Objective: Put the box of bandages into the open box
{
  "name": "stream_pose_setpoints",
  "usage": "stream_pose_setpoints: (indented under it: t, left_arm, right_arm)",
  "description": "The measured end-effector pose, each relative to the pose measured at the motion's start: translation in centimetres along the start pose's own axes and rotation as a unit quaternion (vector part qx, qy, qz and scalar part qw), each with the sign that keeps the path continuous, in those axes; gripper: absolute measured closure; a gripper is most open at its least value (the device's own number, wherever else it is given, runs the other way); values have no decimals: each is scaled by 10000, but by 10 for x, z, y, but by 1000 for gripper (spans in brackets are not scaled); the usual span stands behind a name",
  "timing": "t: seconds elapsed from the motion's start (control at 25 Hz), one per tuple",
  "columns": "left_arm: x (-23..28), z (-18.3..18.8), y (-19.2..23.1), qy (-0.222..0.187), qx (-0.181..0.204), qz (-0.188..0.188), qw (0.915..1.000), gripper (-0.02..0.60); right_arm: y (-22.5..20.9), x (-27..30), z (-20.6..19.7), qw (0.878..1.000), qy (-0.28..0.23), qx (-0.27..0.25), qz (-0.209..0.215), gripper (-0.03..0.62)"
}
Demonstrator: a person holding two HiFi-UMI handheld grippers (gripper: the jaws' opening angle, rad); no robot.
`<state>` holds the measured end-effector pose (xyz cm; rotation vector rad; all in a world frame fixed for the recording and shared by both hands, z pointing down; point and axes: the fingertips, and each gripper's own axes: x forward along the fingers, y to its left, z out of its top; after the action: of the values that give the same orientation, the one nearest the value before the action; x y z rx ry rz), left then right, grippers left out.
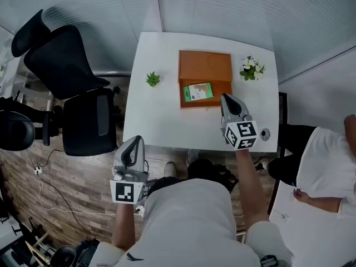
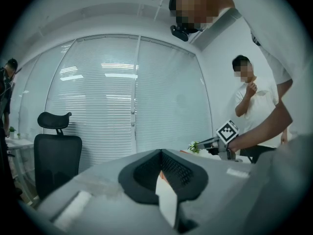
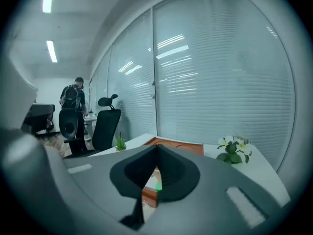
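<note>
Though closed and empty, left tool (image 1: 134,139) and right tool (image 1: 227,98) at white table (image 1: 161,121), black chair (image 1: 83,93) beside, blinds (image 1: 222,10) beyond.

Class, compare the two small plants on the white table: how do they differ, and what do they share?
The spiky plant is all green, without blooms; the flowering plant bears white blossoms. The spiky plant stands left of the orange box, the flowering plant right of it. The flowering plant looks wider than the spiky plant. Both stand on the white table.
</note>
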<state>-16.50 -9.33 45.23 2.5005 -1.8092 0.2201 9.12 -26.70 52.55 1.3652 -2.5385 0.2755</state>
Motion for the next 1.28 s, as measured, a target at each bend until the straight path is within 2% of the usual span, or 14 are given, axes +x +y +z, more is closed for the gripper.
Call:
stream_pose_setpoints:
  t: [0.2, 0.56, 0.76, 0.96, 1.16, 1.28]
  left_arm:
    - [3, 1, 0, -104, -20, -21, 9999, 575]
    - [-19, 9, -11, -440, 73, -246, 9987, 575]
    - [-50, 6, -16, -363, 107, -327, 9988, 575]
    - [-77, 14, -24, -436, 180, -324, 9984, 575]
    - [-97, 23, -40, -572, 246, -228, 9978, 575]
    - [-108, 25, -53, -568, 218, -158, 9980, 575]
  right_arm:
    - [10, -42, 15, 9992, -400, 33, 15, 592]
    - [26, -125, 34, 9941, -902, 559, -206, 592]
    - [52, -171, 31, 9953, -864, 299, -311, 594]
    - [92, -221, 44, 9950, -979, -85, -202, 594]
    - [105, -274, 61, 9906, -1313, 285, -257, 595]
    - [108, -298, 66, 9902, -1347, 220, -285, 595]
